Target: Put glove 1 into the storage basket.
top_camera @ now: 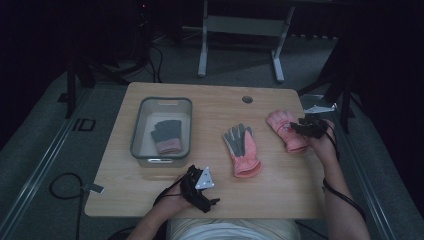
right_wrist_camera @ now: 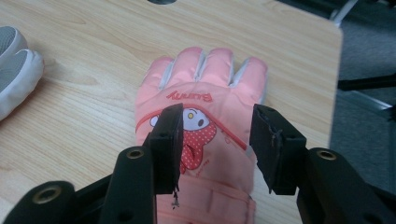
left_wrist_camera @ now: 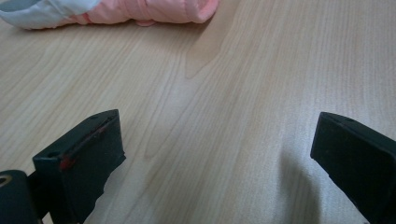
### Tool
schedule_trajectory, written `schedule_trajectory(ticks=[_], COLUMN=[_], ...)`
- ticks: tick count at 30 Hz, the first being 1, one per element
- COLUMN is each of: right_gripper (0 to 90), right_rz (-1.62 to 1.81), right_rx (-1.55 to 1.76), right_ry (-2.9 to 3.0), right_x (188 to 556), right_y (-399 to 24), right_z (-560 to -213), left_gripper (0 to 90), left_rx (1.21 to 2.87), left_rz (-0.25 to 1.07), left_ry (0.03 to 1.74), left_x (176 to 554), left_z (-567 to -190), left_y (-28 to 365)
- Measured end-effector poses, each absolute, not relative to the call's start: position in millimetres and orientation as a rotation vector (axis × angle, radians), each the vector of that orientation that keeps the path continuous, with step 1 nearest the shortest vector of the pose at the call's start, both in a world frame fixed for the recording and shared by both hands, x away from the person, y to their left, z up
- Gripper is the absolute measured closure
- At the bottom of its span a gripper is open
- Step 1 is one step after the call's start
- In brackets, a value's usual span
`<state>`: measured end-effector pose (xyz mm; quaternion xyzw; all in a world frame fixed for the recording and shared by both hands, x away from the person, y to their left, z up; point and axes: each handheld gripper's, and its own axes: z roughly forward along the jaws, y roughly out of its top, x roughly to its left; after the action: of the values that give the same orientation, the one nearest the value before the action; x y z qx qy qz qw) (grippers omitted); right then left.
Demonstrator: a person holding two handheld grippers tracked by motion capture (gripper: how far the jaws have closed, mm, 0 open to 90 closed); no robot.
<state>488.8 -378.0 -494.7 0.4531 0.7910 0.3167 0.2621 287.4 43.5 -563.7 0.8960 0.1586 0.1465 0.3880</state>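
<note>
— What is seen on the wooden table [top_camera: 280,195]?

— A grey bin [top_camera: 161,106] is set at its left part, and a small grey glove with a pink cuff [top_camera: 166,136] is laid inside it. A pink glove with grey fingers [top_camera: 242,150] is laid palm up near the middle. A second pink glove [top_camera: 285,129] is laid toward the right edge, back up, with a cartoon face and red lettering shown on it in the right gripper view [right_wrist_camera: 201,121].

— How is the right gripper [top_camera: 311,126] held?

— It is held over the wrist end of that second glove. Its jaws are spread apart, with the printed face framed between them; whether the fabric is touched cannot be told.

— And the left gripper [top_camera: 199,187]?

— It is kept low at the near edge of the table, in front of the bin. Its jaws are spread wide over bare wood, and nothing is held between them. The cuff of the middle glove [left_wrist_camera: 140,10] is seen farther off, well apart from the jaws.
</note>
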Motion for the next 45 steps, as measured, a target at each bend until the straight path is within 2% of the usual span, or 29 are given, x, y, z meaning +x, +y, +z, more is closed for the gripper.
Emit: schedule_trajectory(ticks=[10, 19, 22, 34, 39, 45], right_gripper=[56.3, 83.2, 86.4, 87.2, 87.5, 87.6], right_rz=[0.758, 0.750, 0.771, 1.011, 0.944, 0.901], right_rx=[1.260, 1.327, 1.394, 1.598, 1.596, 1.628], right_ry=[2.255, 2.274, 2.204, 1.921, 1.910, 1.903], right_x=[507.8, 509.1, 500.4, 417.5, 396.0, 394.1], right_y=[-374.0, -370.1, -368.5, -352.8, -341.3, -332.4], right_z=[-519.5, -521.2, -512.4, -472.6, -478.8, -491.4], left_gripper=[2.0, 2.0, 2.0, 2.0, 2.0, 2.0], left_rx=[2.264, 2.264, 2.270, 2.271, 2.269, 2.270], left_rz=[0.383, 0.377, 0.377, 0.375, 0.380, 0.376], left_ry=[0.426, 0.421, 0.417, 0.421, 0.420, 0.409], left_x=[287.0, 287.9, 287.5, 288.3, 288.0, 287.2], left_z=[-562.3, -563.1, -562.9, -562.5, -561.9, -561.7], left_y=[46.0, 46.5, 46.3, 45.5, 45.4, 44.2])
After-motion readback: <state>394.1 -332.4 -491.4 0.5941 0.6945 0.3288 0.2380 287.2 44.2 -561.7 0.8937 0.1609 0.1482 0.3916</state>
